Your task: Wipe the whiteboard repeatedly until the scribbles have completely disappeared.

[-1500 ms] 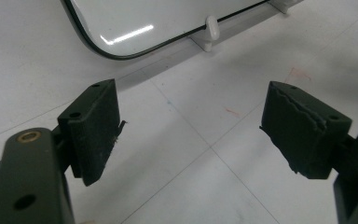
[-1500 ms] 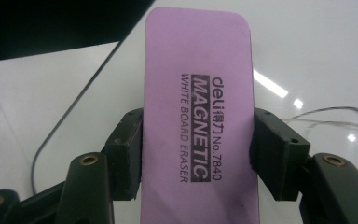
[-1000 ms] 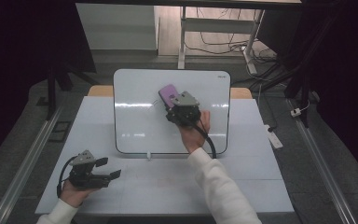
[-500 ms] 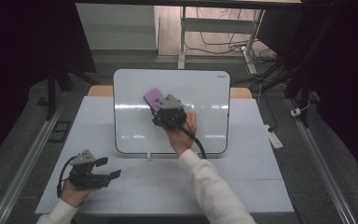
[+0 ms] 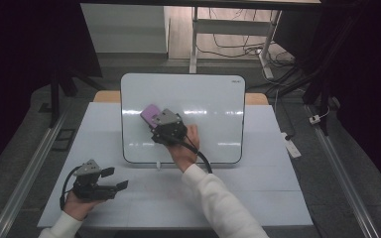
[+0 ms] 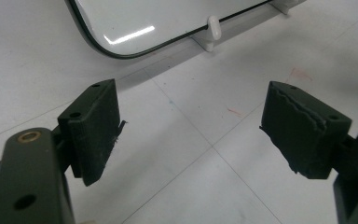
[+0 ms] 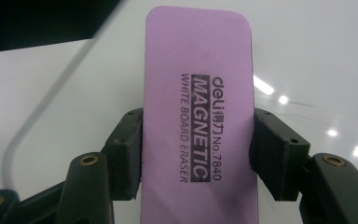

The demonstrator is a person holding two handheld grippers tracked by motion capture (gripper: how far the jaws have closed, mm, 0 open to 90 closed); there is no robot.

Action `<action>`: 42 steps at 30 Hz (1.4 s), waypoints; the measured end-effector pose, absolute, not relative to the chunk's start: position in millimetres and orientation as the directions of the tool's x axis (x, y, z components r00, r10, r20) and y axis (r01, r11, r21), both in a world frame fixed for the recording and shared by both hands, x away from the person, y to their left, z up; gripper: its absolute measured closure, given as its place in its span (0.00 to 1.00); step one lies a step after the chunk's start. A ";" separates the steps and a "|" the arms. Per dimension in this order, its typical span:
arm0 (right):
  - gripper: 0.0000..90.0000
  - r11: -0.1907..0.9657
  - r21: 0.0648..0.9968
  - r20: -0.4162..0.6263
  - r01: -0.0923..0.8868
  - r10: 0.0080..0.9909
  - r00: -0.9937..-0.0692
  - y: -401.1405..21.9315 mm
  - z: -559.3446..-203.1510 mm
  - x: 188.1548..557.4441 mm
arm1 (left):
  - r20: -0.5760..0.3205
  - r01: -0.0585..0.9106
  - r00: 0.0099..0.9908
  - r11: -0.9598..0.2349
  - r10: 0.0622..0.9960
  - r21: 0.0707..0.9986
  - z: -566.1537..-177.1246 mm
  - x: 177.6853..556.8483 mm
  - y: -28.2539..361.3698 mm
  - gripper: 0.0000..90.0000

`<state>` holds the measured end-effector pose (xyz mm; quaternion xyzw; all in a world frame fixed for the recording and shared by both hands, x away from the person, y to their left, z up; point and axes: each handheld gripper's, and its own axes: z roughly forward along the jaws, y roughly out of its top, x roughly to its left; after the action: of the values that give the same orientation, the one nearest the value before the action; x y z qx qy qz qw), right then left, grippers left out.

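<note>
Purple rectangular foam eraser (image 7: 196,121) sits clamped in the right gripper (image 5: 164,125) against the glossy whiteboard (image 5: 203,99); left gripper (image 6: 191,135) gapes empty above the counter (image 5: 258,198).

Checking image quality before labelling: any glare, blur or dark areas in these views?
High view: whiteboard carries streaky glare, surroundings fall to black. Right gripper view: eraser print sharp, bright glare spots on the board right of it. Left gripper view: tongs soft and close, a glare streak on the board corner.
</note>
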<state>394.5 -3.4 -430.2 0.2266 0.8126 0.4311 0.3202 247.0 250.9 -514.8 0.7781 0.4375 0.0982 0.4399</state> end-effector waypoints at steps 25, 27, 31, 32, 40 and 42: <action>0.44 0.530 0.842 -0.333 0.101 0.658 -0.676 0.9 -420.2 402.9 | -0.230 0.594 0.599 -0.234 0.767 0.769 -514.8 248.7 249.2 0.23; 0.44 0.547 0.832 -0.327 0.096 0.621 -0.713 12.9 -429.3 395.4 | -0.230 0.595 0.599 -0.234 0.767 0.769 -514.8 248.4 249.5 0.23; 0.44 0.585 0.808 -0.354 0.073 0.580 -0.734 22.8 -439.3 385.9 | -0.228 0.593 0.599 -0.234 0.767 0.770 -514.5 247.8 249.4 0.23; 0.44 0.570 0.817 -0.328 0.091 0.588 -0.740 20.6 -437.5 387.9 | -0.228 0.594 0.599 -0.235 0.768 0.770 -514.5 247.8 249.3 0.23; 0.44 0.438 0.886 -0.269 0.152 0.753 -0.600 -39.7 -400.9 418.6 | -0.232 0.595 0.597 -0.229 0.768 0.770 -514.3 247.8 251.0 0.23; 0.44 0.404 0.901 -0.253 0.159 0.787 -0.563 -57.0 -393.6 425.4 | -0.231 0.594 0.598 -0.230 0.768 0.771 -514.0 247.7 250.7 0.23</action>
<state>425.4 -57.0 -393.6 0.3107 0.7614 0.4491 0.3494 247.7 250.7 -514.0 0.7781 0.4375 0.0987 0.4397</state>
